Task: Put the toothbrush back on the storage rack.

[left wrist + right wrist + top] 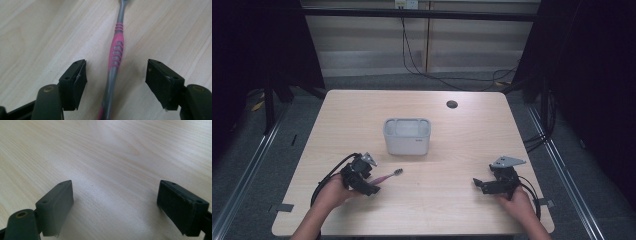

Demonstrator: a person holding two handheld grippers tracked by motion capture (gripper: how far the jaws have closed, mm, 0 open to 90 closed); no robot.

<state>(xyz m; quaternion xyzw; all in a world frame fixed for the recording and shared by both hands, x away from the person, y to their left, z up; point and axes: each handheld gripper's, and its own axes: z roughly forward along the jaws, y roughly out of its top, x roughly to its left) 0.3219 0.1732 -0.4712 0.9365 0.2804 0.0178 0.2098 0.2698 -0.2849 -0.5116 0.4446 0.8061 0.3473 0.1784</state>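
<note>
The toothbrush [115, 57] lies flat on the table [452, 200], its handle between the parted jaws of the left gripper [116, 75], whose pads seem clear of it. The right gripper [115, 202] rests wide open over bare wood, holding nothing.

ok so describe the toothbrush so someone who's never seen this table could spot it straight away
On the light wooden table, look in front of the white holder, toward the person's left hand. The toothbrush lies flat there between the left gripper's open jaws. Its pink and grey ribbed handle is the table's one colourful thing.
</note>
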